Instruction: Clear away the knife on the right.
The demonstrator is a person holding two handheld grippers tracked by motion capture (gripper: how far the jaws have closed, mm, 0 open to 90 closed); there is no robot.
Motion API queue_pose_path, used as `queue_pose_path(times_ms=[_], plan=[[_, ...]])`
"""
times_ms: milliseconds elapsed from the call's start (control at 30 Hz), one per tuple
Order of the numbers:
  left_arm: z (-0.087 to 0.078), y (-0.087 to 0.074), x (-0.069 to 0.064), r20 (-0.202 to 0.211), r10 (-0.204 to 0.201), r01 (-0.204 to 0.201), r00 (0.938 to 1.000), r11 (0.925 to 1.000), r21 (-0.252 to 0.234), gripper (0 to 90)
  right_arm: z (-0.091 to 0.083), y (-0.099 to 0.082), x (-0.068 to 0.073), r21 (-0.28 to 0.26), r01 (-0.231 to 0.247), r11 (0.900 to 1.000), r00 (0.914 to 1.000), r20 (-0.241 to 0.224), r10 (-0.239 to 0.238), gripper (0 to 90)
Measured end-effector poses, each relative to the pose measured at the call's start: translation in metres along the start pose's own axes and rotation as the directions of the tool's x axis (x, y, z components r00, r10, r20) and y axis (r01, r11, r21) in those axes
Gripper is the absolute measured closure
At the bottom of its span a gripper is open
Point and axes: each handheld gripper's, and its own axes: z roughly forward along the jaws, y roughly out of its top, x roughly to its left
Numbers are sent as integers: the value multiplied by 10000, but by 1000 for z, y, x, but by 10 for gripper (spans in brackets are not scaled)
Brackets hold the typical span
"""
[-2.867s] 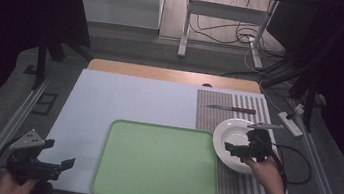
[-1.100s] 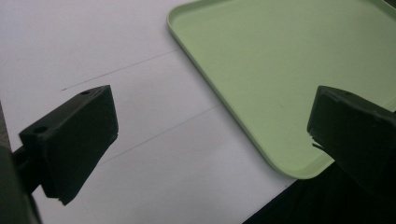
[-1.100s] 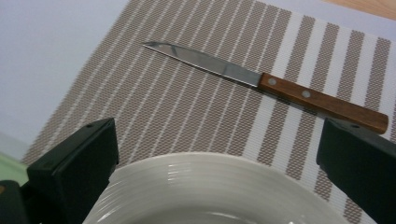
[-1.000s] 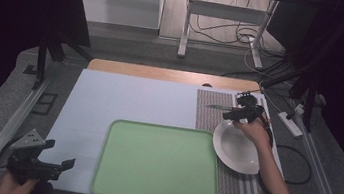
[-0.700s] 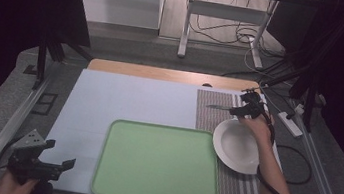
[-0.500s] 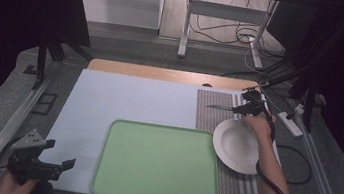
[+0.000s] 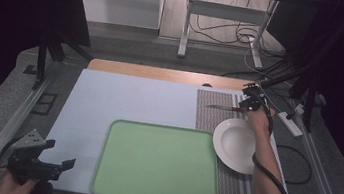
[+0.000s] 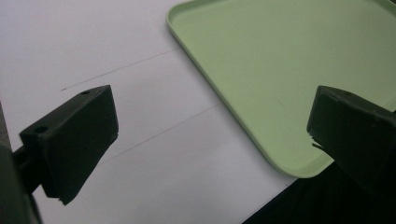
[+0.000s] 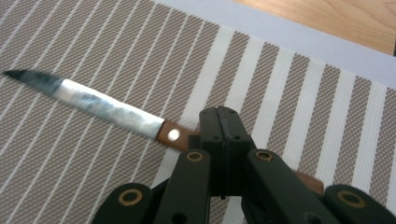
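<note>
1. The left claw (image 7: 66, 164) waits at the near left corner of the worktop (image 7: 134, 97), in the same place as in the earlier pictures. Its jaws are spread wide and hold nothing; in the left gripper view they frame the near corner of the green tray (image 8: 280, 70).

2. The green tray (image 7: 158, 163) lies at the near middle of the worktop, with nothing on it, and has not moved.

3. The white plate (image 7: 237, 145) rests on the striped mat (image 7: 210, 113), just right of the tray. About three seconds ago the right claw was over this plate; now the plate lies free.

4. The right claw (image 7: 248, 106) has travelled to the far part of the mat and now pinches the knife (image 9: 107, 109) by its brown handle (image 9: 173, 135). In the right gripper view the jaws are pressed together on the handle, and the blade points away to the left, flat on the mat.

5. The knife (image 7: 223, 107) lies beyond the plate, apart from it. I judge that the reach is finished and the grip is made, so the lift of the knife, probably toward the tray or the plate, is the step that comes now.
</note>
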Motion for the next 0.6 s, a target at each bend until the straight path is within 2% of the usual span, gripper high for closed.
queue_pose_path(times_ms=[133,233,300,400,500,600], plan=[[0,0,-1,-19,30,-30,10000,10000,24,17,6,2,-2,-16,40,10000,9997,229,-40,899],[0,0,-1,-40,58,-58,10000,10000,35,18,10,1,-5,297,154,9994,9989,433,-167,899],[-1,-1,-1,-44,49,-48,10000,10000,28,18,11,-2,-8,626,90,9980,9995,289,-109,900],[0,0,-1,-57,57,-57,10000,10000,32,18,9,-4,-8,670,47,9977,9999,117,-55,899],[0,0,-2,-107,144,-144,9998,9999,83,18,3,-9,-7,1079,272,9938,9994,-244,-247,900],[0,0,-3,-121,180,-178,9998,9998,105,19,0,-12,-7,1160,392,9925,9991,-189,-372,899]])
